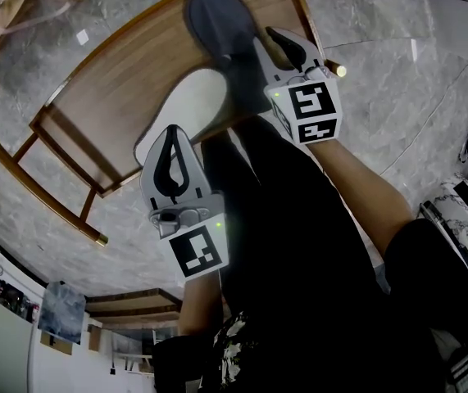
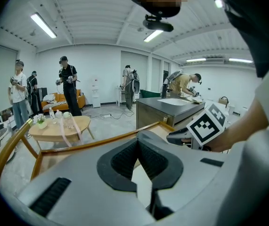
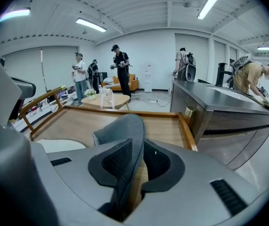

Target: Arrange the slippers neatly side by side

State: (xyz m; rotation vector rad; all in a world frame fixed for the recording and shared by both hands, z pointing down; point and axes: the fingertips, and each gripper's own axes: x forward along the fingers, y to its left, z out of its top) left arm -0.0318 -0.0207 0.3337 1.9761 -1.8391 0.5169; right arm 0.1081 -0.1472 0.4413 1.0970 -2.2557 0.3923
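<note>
Gripping the grey slipper (image 3: 124,128) by its edge, the right gripper (image 3: 135,147) had both jaws clamped on it, approx. at mid-pad, w/ the slipper standing on edge and extending beyond the tips. Head view: right gripper (image 1: 274,38) sat at the far right part of the wooden table (image 1: 127,88), grey slipper (image 1: 215,13) ahead of it near the table's far end. The white slipper (image 1: 194,98) lay flat on the table, near the middle, just beside the grey one; in the right gripper view it showed low at left (image 3: 59,146). The left gripper (image 1: 172,135) was positioned over the near end of the white slipper. Left gripper view: jaws of the left gripper (image 2: 138,146) were closed, tips meeting, nothing clamped; the white slipper (image 2: 142,189) showed through the gap behind the tips. Contact btwn. left gripper and slipper: cannot be determined. Table rim (image 2: 101,144) ran across that view.
</note>
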